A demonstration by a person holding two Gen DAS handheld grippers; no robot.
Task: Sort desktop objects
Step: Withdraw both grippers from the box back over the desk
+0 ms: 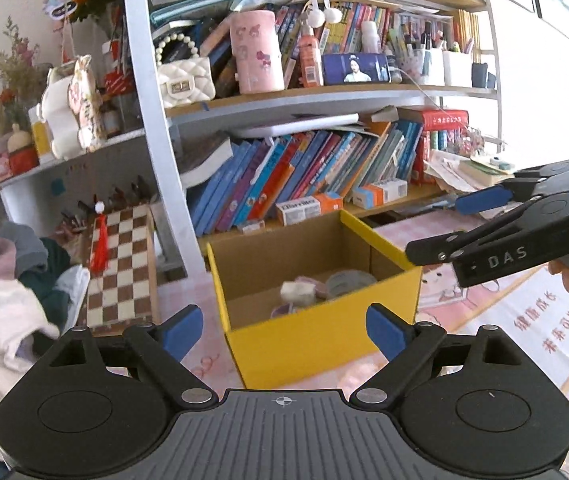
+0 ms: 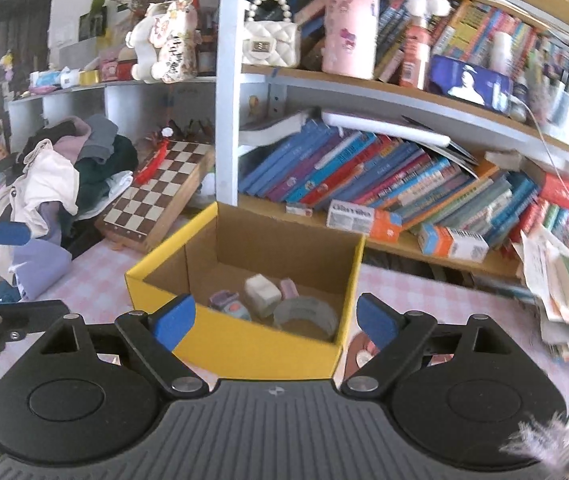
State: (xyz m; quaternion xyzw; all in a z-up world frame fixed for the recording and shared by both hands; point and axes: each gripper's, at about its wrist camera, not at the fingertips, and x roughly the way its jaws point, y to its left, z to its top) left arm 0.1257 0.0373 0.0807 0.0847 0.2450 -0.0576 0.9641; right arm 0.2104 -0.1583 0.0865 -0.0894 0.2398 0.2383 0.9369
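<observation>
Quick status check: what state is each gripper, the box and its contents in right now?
Left gripper: jaws open, empty.
Right gripper: jaws open, empty.
Yellow box: open-topped, upright on the desk.
Tape roll: lying inside the box.
White eraser: inside the box, beside the tape roll.
Chessboard: closed, tilted against the shelf.

Cardboard box (image 2: 260, 344): yellow outside, plain brown inside. Tape roll (image 2: 306, 314) in the box: grey. Table (image 2: 96, 276): covered in pale pink-and-white check. Chessboard (image 2: 156, 196): brown and cream squares, with a red tassel (image 1: 99, 246) lying across it. Left hand-held gripper (image 1: 284, 330) and right hand-held gripper (image 2: 275, 320): black bodies, blue finger pads. Quilted handbag (image 1: 184, 80) on the shelf: cream white, with a pearl handle. Cylindrical tin (image 1: 258, 52) beside it: pink with floral print.
</observation>
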